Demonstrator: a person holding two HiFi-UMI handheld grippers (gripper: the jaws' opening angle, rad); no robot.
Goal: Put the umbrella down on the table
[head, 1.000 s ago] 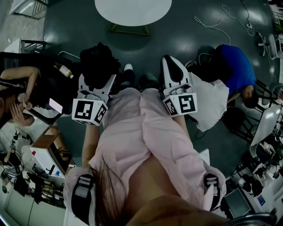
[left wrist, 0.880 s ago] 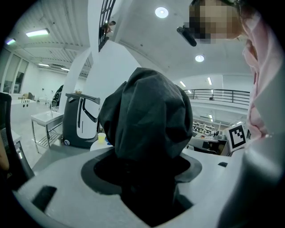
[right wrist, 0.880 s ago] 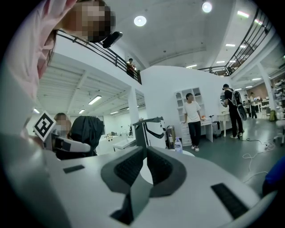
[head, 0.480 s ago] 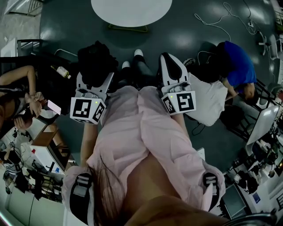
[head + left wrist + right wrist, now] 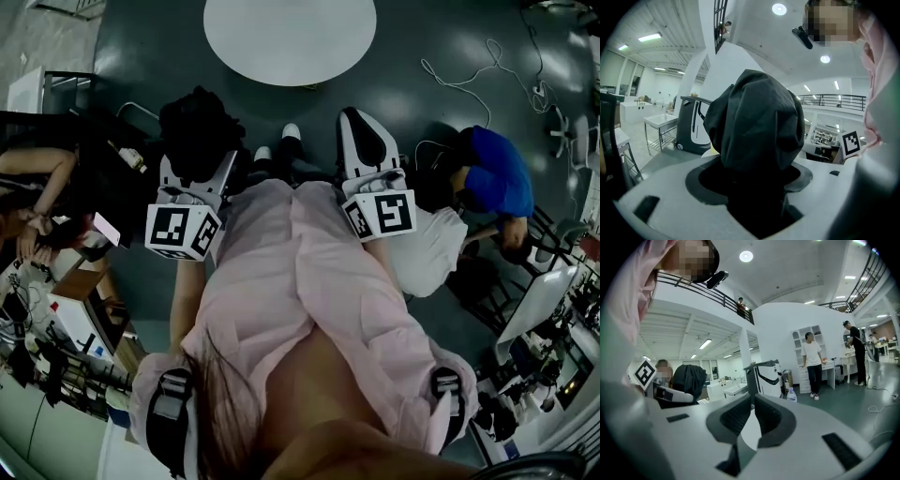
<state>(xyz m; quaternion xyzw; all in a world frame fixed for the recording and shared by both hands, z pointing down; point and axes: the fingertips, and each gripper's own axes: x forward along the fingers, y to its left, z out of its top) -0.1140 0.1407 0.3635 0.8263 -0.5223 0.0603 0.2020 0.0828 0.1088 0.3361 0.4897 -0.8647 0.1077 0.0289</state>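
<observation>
Black cloth marks the folded umbrella (image 5: pixel 754 122), bunched upright between the jaws of the left gripper (image 5: pixel 752 185), which are clamped on it. It is held in the air, short of the near edge of the round white table (image 5: pixel 291 37). The right gripper (image 5: pixel 752 420) has its jaws almost together on nothing. If the umbrella is released before it passes that near edge, it would likely fall to the floor, and loose cloth might snag a jaw. No container takes part.
</observation>
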